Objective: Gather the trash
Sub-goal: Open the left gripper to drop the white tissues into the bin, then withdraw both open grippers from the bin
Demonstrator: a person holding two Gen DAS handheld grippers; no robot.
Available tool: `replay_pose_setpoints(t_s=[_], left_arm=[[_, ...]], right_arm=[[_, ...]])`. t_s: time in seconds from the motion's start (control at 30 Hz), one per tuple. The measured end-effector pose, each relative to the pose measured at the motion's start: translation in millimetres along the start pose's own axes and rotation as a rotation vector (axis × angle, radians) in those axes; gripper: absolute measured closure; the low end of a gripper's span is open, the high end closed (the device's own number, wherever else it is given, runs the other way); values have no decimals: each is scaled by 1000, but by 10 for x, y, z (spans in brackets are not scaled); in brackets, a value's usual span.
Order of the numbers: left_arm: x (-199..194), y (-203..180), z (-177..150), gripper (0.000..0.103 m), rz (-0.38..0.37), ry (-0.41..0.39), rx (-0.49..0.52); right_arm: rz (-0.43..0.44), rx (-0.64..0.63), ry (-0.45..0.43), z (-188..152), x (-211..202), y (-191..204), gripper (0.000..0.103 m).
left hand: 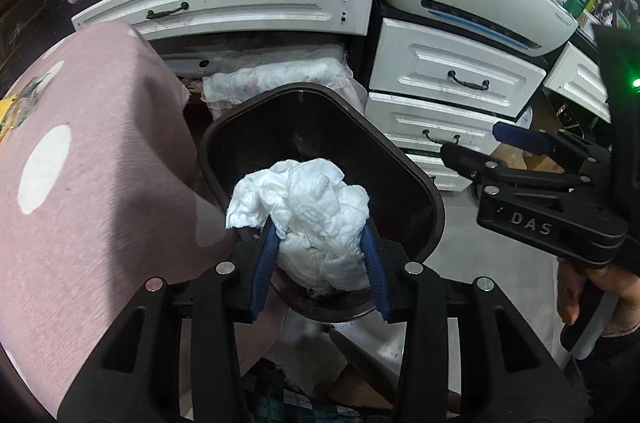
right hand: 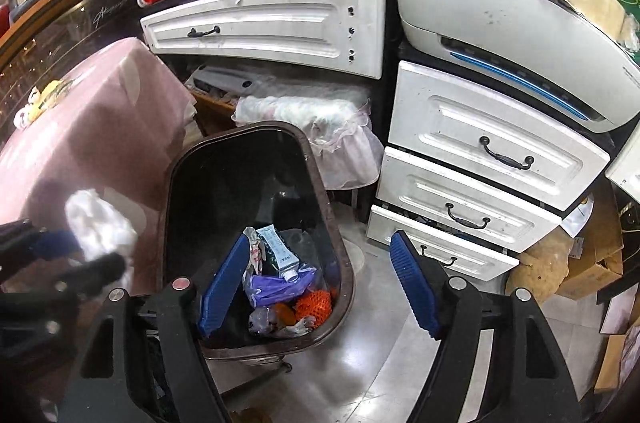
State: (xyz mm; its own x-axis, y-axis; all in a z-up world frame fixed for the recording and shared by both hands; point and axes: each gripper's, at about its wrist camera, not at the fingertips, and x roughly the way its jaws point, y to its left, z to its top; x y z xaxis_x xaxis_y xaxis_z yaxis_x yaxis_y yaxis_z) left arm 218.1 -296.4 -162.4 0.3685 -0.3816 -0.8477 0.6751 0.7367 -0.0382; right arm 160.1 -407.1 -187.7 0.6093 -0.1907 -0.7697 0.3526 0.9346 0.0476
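1. The left gripper (left hand: 320,255) had its blue pads (left hand: 264,263) clamped on a crumpled white tissue wad (left hand: 308,207), held above the open dark trash bin (left hand: 424,191), near the bin's nearer rim.
2. The right gripper (right hand: 320,287) stood with its jaws spread wide and nothing between them, hovering over the same bin's right side.
3. Risk, as a judgement: the wad sat close to the bin's near edge, so a release there might let it catch the rim or drop onto the floor (right hand: 384,363); the soft paper bulged over the pads and might cling to one ribbed pad when the jaws parted.
4. The pink cloth-covered table (left hand: 100,163) lay just beside the bin on the left, and a sideways swing could brush it.
5. The wad looked light, fluffy and loosely balled, with ragged folds.
6. Inside the bin lay a tube (right hand: 280,255), purple plastic (right hand: 272,287) and orange netting (right hand: 314,305).
7. White drawers (right hand: 480,151) stood behind.
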Motion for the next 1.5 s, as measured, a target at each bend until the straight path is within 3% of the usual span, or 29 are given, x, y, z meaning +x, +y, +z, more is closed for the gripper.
replay_pose_setpoints(t_s=[0.27, 0.33, 0.4, 0.5, 1.07, 1.5], left_arm=[[215, -86, 43, 55, -15, 42, 27], [251, -112, 61, 44, -12, 41, 38], [257, -136, 77, 22, -16, 25, 45], [252, -175, 95, 13, -33, 9, 58], [73, -248, 63, 9, -81, -32, 85], [-619, -107, -17, 6, -83, -132, 76]], right_arm=[[-6, 31, -6, 2, -10, -104, 31], [-7, 36, -5, 0, -11, -133, 31], [-9, 42, -6, -4, -15, -157, 31], [-14, 51, -6, -1, -12, -198, 28], [-16, 69, -13, 12, -43, -254, 26], [44, 2, -44, 153, -208, 49, 25]])
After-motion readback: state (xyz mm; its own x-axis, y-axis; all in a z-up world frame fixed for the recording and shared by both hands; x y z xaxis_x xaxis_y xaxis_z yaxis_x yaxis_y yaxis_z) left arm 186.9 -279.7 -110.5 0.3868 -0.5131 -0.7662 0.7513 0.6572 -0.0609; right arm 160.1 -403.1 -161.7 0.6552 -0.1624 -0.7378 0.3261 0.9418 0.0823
